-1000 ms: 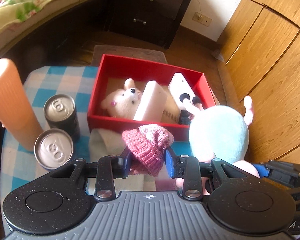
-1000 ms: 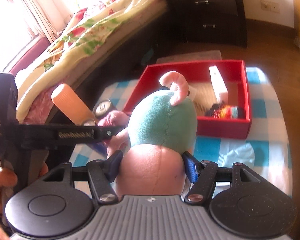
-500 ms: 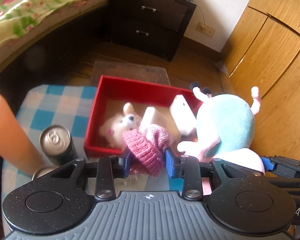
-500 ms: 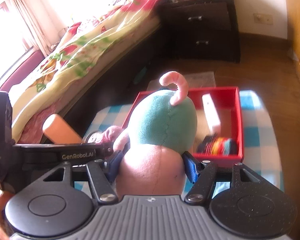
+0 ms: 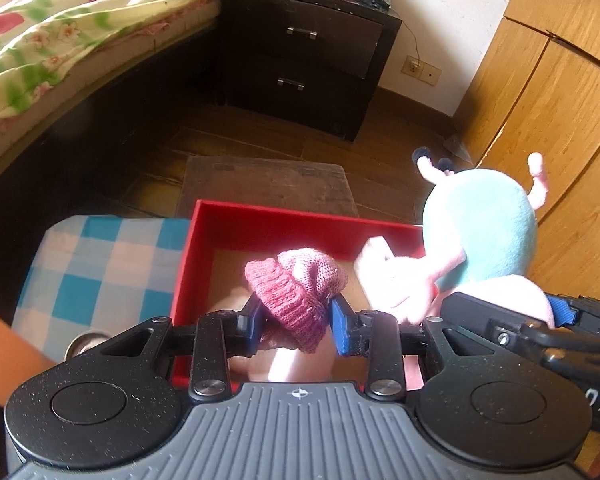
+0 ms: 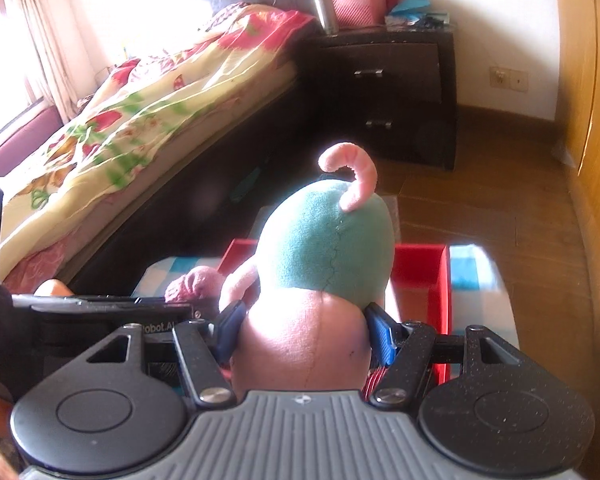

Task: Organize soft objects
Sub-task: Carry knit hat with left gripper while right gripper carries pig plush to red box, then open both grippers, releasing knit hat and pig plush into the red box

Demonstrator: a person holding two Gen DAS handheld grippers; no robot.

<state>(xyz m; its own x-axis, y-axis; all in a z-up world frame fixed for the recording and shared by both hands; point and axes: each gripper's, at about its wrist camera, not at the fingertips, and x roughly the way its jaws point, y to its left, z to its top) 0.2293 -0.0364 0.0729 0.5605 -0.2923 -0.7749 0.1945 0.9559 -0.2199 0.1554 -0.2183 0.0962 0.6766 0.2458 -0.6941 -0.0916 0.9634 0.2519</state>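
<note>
My left gripper (image 5: 298,322) is shut on a pink knitted hat (image 5: 298,294) and holds it above the red box (image 5: 284,222) on the blue checked table. My right gripper (image 6: 304,334) is shut on a pink and teal plush pig (image 6: 328,248), held above the box's near right side; the pig also shows in the left wrist view (image 5: 482,228). A white plush toy (image 5: 230,304) and a white block (image 5: 376,264) lie in the box, mostly hidden behind the hat and pig.
A silver can top (image 5: 86,342) and an orange cylinder (image 5: 4,356) stand left of the box. Beyond the table are a brown mat (image 5: 266,184), a dark nightstand (image 5: 304,64), the bed (image 6: 140,120) at left and wooden wardrobe doors (image 5: 560,120) at right.
Both grippers have risen and moved forward over the red box, carrying the hat and the pig. The cans and orange cylinder have slid toward the lower left edge of view.
</note>
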